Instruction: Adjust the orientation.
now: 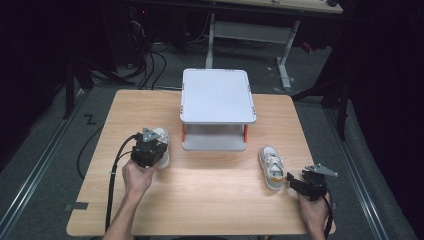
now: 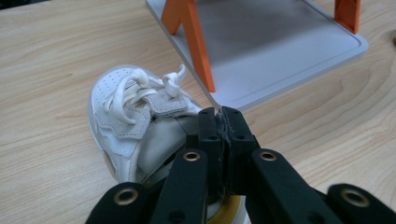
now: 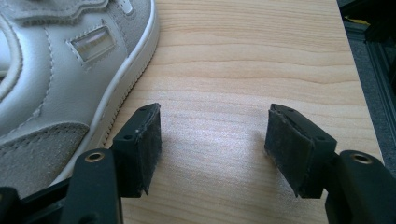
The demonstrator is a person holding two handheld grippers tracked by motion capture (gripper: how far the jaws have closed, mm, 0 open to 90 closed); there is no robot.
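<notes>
Bright tabletop (image 1: 200,190), dark surroundings, sharp focus

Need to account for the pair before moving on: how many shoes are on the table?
2. One shoe sits left of the white rack at the left gripper; the other shoe lies right, beside the open right gripper.

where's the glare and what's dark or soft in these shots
High view: bright sheen on the table between the two shoes, surroundings almost black. Right gripper view: pale glare on the wood between the open jaws. Left gripper view: evenly lit; the rack casts a shadow on its lower shelf, near links slightly soft.
</notes>
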